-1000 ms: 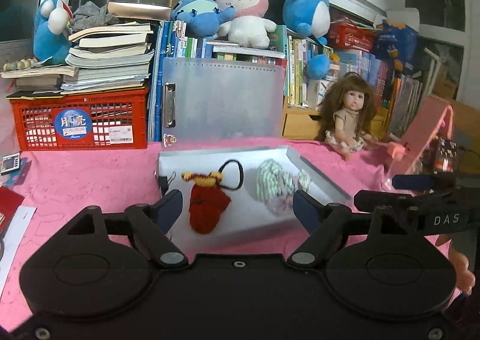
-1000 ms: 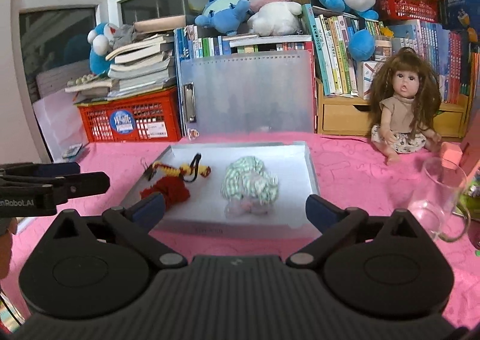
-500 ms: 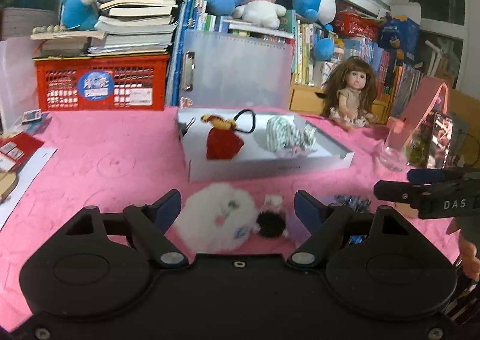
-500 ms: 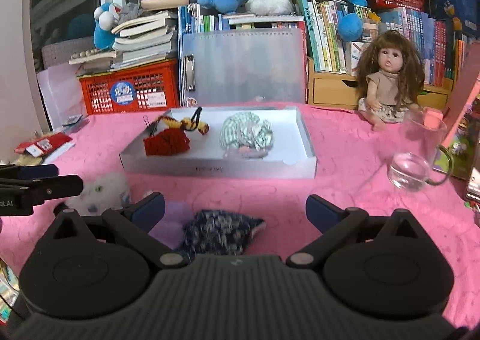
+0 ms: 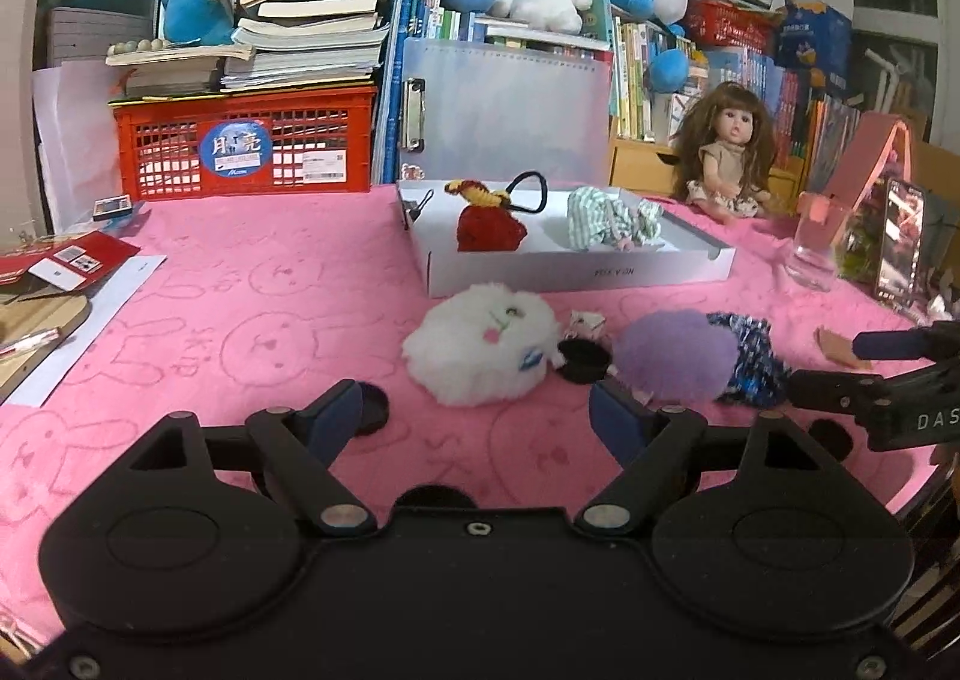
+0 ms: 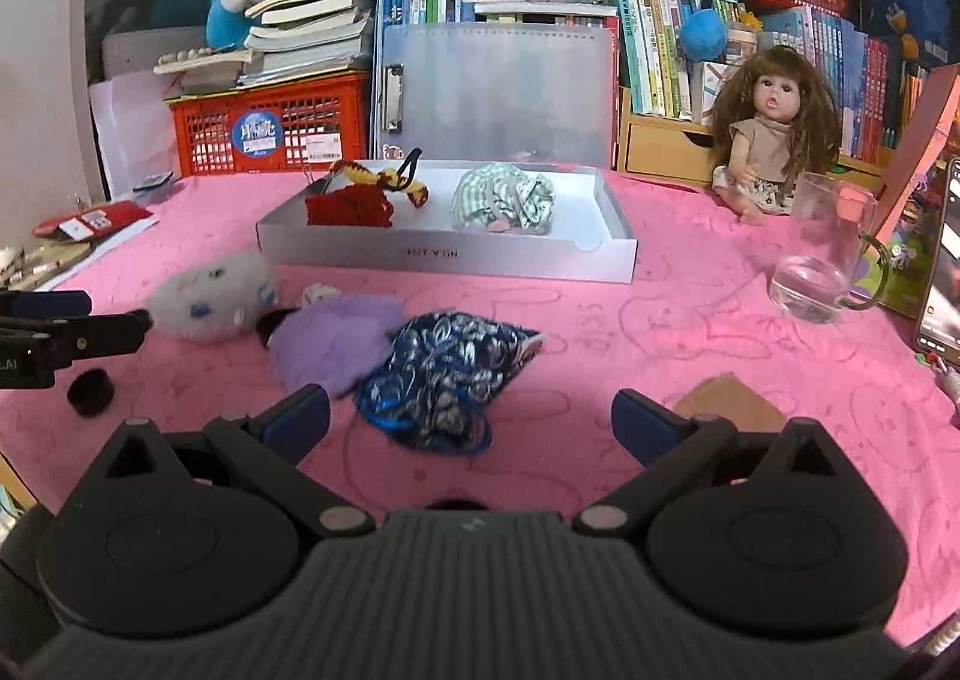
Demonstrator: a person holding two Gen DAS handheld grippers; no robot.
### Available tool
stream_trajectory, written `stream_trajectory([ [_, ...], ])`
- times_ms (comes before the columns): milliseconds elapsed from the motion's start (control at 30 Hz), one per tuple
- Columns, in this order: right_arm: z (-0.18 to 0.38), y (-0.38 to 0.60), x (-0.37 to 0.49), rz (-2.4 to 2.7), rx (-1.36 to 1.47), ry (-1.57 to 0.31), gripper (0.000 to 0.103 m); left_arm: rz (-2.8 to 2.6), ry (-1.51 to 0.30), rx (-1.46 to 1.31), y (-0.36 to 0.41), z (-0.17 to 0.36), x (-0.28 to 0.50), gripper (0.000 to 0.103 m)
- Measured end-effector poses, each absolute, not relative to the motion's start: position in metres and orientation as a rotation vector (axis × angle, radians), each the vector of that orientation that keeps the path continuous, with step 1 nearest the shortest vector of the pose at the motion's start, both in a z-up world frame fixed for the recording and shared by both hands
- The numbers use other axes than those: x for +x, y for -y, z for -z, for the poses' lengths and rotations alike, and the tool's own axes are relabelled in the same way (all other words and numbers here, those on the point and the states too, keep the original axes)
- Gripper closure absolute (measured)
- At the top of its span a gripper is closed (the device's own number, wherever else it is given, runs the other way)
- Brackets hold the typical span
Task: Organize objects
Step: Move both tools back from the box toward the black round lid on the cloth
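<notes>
Both grippers wide open, empty, above the pink fleece tabletop (image 5: 252, 284).

Left gripper (image 5: 480, 416) faces a white fluffy pouch (image 5: 480, 350); beside it a lilac fuzzy puff (image 6: 330, 344), then a blue patterned cloth pouch (image 6: 447, 374) before the right gripper (image 6: 471, 416). Behind sits the white cardboard tray (image 6: 450, 260).

Under your grippers lies a soft pink fleece cloth (image 5: 252, 284) pressed with faint rabbit outlines, matt throughout. On it you see a long-haired white plush pouch (image 5: 480, 344), a fuzzy lilac plush puff (image 5: 672, 356) and a blue patterned fabric scrunchie (image 6: 444, 374) with a slight sheen. The shallow white cardboard box (image 6: 450, 260) looks smooth and matt; in it sit a red knitted wool piece (image 6: 348, 209) and crinkled green-striped cloth (image 6: 504, 197). The clear glass mug (image 6: 822, 254) is glossy. Your black plastic gripper bodies look smooth.
</notes>
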State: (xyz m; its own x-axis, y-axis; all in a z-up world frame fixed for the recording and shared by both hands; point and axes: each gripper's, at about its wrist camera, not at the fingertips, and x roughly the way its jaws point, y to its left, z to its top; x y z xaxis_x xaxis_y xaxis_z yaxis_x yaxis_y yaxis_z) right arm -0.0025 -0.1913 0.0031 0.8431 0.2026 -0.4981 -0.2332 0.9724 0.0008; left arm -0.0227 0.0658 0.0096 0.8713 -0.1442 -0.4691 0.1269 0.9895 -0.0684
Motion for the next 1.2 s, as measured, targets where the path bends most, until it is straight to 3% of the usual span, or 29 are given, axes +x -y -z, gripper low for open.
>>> stream_trajectory([
  [333,0.010,0.197,-0.018,-0.198,-0.022,-0.530,0.000,0.133,-0.514,-0.042,-0.067,0.002,-0.039,0.023],
  [600,0.016,0.196,-0.026,-0.200,-0.033,-0.536,0.000,0.121,-0.525,-0.041,-0.069,0.008,-0.048,0.030],
  [767,0.018,0.192,-0.028,-0.216,-0.038,-0.540,0.006,0.119,-0.527,-0.033,-0.068,0.009,-0.052,0.039],
  [900,0.018,0.190,-0.030,-0.226,-0.041,-0.548,0.012,0.121,-0.549,-0.059,-0.068,0.012,-0.053,0.054],
  [1200,0.021,0.185,-0.033,-0.231,-0.057,-0.556,0.028,0.109,-0.550,-0.071,-0.067,0.013,-0.056,0.064],
])
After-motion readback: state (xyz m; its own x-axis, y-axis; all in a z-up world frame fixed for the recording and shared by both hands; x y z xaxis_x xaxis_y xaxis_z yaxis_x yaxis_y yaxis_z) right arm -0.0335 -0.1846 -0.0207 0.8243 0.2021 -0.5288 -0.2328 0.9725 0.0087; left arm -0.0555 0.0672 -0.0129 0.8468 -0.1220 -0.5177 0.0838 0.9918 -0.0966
